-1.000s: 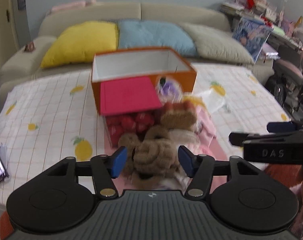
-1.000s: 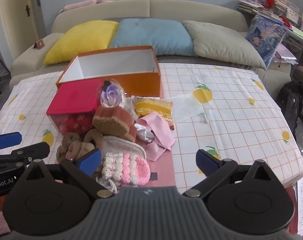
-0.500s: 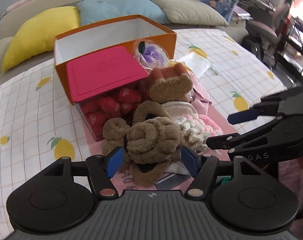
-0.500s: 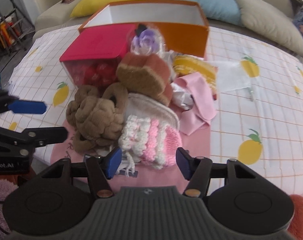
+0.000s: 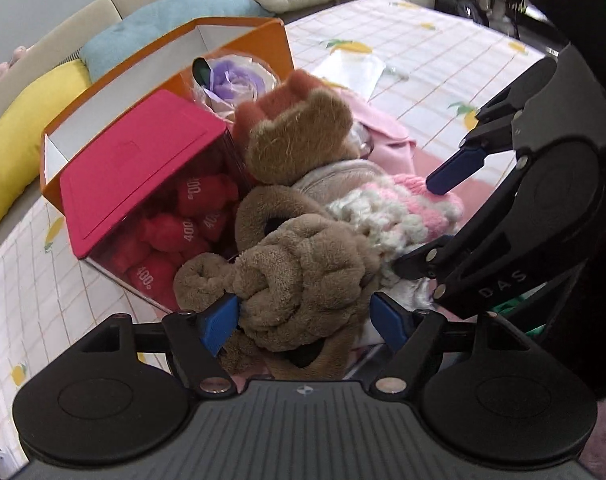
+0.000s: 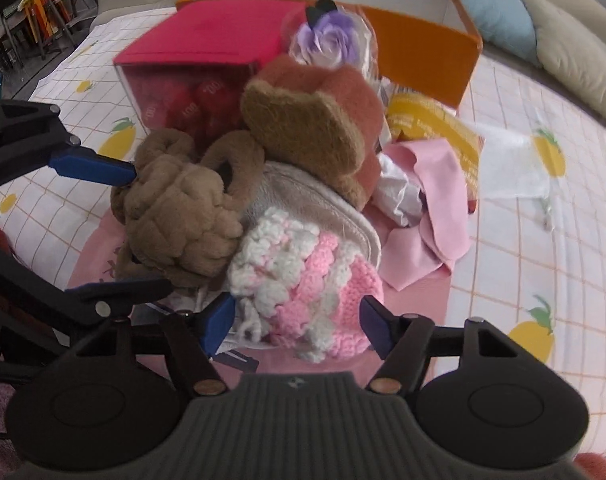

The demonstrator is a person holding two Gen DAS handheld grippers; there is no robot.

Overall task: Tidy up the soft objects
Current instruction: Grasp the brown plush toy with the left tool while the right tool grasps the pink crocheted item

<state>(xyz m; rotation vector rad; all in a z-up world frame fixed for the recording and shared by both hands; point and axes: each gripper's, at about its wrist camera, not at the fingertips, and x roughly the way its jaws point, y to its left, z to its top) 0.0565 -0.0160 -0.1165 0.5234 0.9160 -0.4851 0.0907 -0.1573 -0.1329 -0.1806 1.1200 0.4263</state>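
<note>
Left wrist view: left gripper (image 5: 305, 320) jaws part open, straddling the brown knot plush (image 5: 303, 276); left pad (image 5: 219, 322) touches the plush, right pad looks just clear of it, so contact but no firm squeeze that I can confirm. Plush sits at the near edge of the pile on a pink mat (image 5: 443, 160). Just behind it a brown ring (image 5: 271, 210), then a fuzzy brown-and-rust toy (image 5: 299, 136). Left of the pile: clear box with red lid (image 5: 143, 160), red bundles inside. Far: orange box (image 5: 239, 40), purple flower (image 5: 235, 80) leaning at its front. Right gripper (image 5: 435, 224) enters from the right, jaws around the pink-white knit (image 5: 399, 208). Right wrist view: right gripper (image 6: 297, 320) jaws part open, bracketing the knit (image 6: 303, 280) at the near end; pads close to or brushing the yarn, grip not clear, the view's soft there. Knit lies on a beige fabric piece (image 6: 323, 204). Knot plush (image 6: 179, 220) just left, touching the knit, between the left gripper's (image 6: 139, 232) pads. Pink cloth (image 6: 435, 200) and yellow packet (image 6: 435, 128) to the right, orange box (image 6: 423, 60) far.
</note>
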